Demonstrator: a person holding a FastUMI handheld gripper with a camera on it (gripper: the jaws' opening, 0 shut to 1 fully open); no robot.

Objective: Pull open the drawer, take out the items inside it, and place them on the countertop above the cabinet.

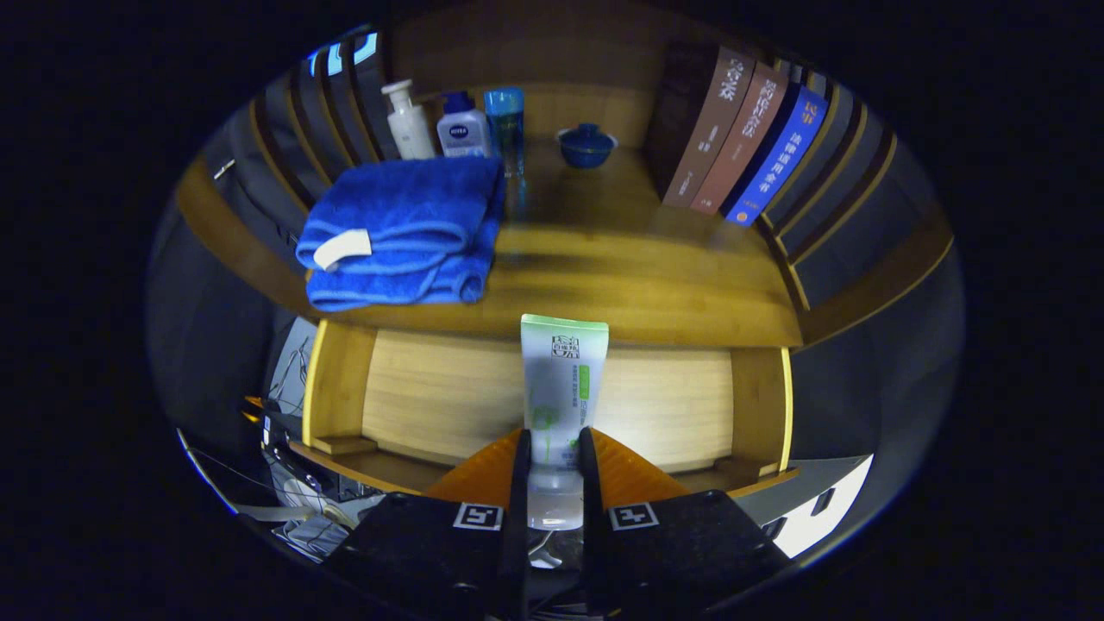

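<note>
A wooden cabinet (561, 302) stood against dark slatted wall panels (828, 198) framed in wood. Its top shone with a soft glare (the grain ran sideways). Books (742, 138) leaned at the far right, bottles (448, 125) and a folded blue towel (405, 228) at the left, a small blue lidded bowl (586, 145) between.

My gripper (552, 470) clamps both fingers on a white-and-green tube (561, 388), held upright over the open drawer (431, 392). Beyond, on the wooden countertop (621, 285), lie a folded blue towel (405, 228), bottles (461, 125), a lidded blue bowl (586, 144) and leaning books (742, 142).
</note>
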